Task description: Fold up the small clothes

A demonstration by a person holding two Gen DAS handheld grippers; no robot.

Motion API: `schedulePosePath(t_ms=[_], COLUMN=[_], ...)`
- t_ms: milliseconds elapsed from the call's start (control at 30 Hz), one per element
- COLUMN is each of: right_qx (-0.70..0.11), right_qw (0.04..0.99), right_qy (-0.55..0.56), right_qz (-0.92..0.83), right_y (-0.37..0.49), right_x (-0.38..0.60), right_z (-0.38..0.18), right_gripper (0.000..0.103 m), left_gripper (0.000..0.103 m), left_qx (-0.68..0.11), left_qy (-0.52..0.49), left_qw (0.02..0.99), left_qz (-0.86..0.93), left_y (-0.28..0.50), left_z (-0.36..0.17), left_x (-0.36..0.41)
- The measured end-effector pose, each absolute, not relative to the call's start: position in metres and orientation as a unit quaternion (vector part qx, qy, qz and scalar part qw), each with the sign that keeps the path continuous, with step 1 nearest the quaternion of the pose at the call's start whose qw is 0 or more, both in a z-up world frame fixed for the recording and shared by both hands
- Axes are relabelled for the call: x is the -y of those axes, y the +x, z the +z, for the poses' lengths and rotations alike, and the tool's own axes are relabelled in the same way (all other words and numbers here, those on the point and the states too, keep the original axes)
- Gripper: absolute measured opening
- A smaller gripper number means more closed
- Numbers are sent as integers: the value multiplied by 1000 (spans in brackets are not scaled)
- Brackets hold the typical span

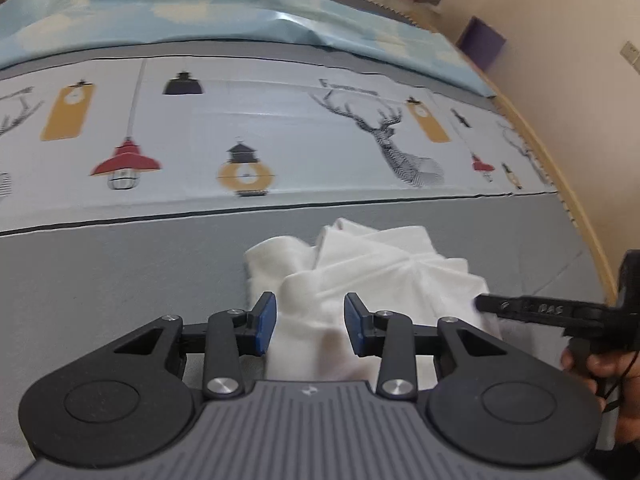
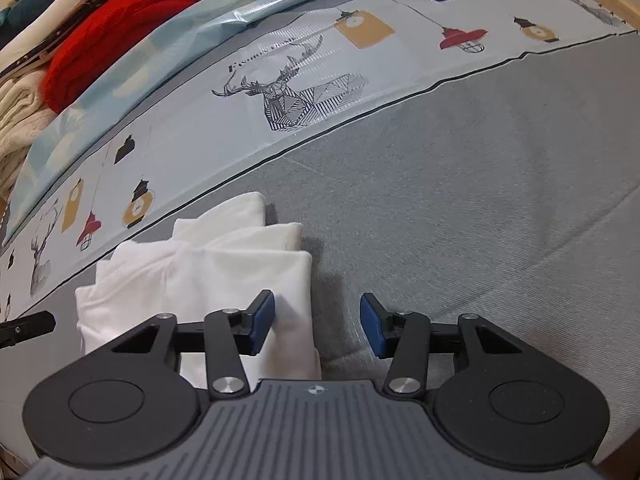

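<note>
my left hand-held gripper (image 1: 310, 324) hangs over the white garment (image 1: 372, 276), jaws apart, cloth showing between the blue pads, nothing pinched. my right hand-held gripper (image 2: 317, 324) is spread wide too, its left pad over the garment's edge. the garment lies bunched on the grey bed cover (image 2: 460, 200), red clothes (image 2: 120, 28) piled at ten o'clock.
</note>
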State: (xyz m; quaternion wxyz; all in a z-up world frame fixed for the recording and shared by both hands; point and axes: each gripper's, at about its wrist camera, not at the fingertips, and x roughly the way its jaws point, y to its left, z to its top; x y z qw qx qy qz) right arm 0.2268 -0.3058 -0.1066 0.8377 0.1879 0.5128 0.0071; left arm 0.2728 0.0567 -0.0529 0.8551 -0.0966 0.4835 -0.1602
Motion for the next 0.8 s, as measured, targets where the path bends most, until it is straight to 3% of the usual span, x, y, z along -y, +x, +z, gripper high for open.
schedulePosePath(t_ms=[100,133,167,233,400,600,700,767,800], right_qx=[-524,-520,-506,-460,-342,-456,-432,-431,-437], right_qw=[831,833,844,870,931,886,893,888,883], right_qy=[187,183,175,176,116,73,122,155,162], right_qz=[24,28,24,27,46,-41,-16,33,62], right_y=[233,234,233,229,219,240,227,217,210], right_x=[301,300,298,298,280,284,294,299,298], right_z=[-115,-114,-109,-91,-59,-98,-84,-73,-71], right_gripper=[21,6,4,3,3,5,16,34,37], left_gripper=[35,25,16,3,3,9,11,13,13], left_qx=[-499,-497,-495,-491,-420,-483,-471,-470,-474], left_qy=[-111,-112,-104,-94,-143,-83,-89,-84,-79], left_qw=[846,847,850,852,887,866,868,864,861], left_qz=[-151,-150,-148,-155,-128,-102,-131,-157,-167], left_y=[276,279,279,285,298,305,291,278,273], left_z=[-72,-76,-79,-81,-64,-74,-55,-46,-44], left_x=[-54,-53,-51,-49,-67,-53,-58,-60,-59])
